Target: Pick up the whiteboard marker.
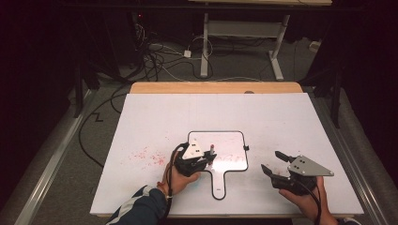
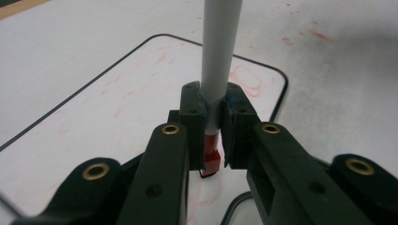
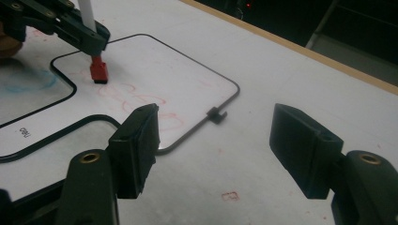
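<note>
While the person's left gripper (image 1: 201,157) pinches a white marker (image 2: 219,56) between its black jaws, the red eraser end (image 2: 212,157) of that marker rests on the small whiteboard (image 1: 230,140), near the middle of its writing face. That paddle-shaped board, with its thin dark rim, rounded corners and short handle (image 1: 218,185) pointing toward the person, serves as the landmark: it lies flat on the large white sheet (image 1: 155,117) that covers the table.

Judging by what lies there now, the wiping looks partly done. Looping red scribbles (image 3: 150,105) remain on the board between the eraser end and the board's far right edge, while the stretch beyond the marker shows pale pink smears rather than clean lines. Quite a bit seems left to rub off. A faint blue smudge (image 3: 28,84) sits near the handle side, though from the right gripper view I can't tell whether it is ink or a reflection.

To the right of the board, clear of its rim, the right gripper (image 1: 273,164) hovers with its jaws spread wide and nothing between them. A small dark clip (image 3: 217,115) sticks out from the board's right edge. Left of the board, red specks (image 1: 145,154) dust the sheet. The marker barrel looks smooth and matt, the board glossy, the jaw pads blocky and dull.
</note>
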A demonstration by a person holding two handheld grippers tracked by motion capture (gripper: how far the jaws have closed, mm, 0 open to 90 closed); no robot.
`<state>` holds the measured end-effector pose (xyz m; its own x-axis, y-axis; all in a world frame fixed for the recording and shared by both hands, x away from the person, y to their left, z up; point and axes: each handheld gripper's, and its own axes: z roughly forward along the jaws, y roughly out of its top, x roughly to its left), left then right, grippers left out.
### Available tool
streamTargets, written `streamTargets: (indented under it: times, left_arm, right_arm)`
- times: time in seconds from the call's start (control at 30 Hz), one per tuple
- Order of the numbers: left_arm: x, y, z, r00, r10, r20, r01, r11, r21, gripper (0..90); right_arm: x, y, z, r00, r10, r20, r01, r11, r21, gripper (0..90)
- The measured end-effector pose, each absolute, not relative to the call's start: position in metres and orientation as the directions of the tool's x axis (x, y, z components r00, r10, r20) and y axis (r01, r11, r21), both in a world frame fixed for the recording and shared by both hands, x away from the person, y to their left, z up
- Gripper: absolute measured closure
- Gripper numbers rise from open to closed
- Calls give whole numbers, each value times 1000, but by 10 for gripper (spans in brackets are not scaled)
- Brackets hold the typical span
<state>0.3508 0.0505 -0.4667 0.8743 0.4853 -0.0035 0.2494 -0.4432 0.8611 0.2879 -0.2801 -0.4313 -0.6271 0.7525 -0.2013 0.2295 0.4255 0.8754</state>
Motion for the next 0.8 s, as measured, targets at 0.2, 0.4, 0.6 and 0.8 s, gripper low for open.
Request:
streamTargets:
  times: [0.2,0.4,0.6,0.8]
  left_arm:
    - [352,47,-466,882,472,11,236,-461,855,788]
    - [354,80,-464,845,534,21,276,-469,839,788]
    - [354,111,-466,812,584,1,313,-436,844,788]
    - [356,103,-468,817,576,-10,307,-419,855,788]
  right_arm:
    - [287,-280,-433,-635,741,-218,220,444,869,337]
    - [287,-281,-434,-626,736,-257,206,475,856,323]
    - [288,-282,-434,-632,731,-257,195,471,860,300]
    - [288,-281,-433,-631,726,-276,174,478,861,269]
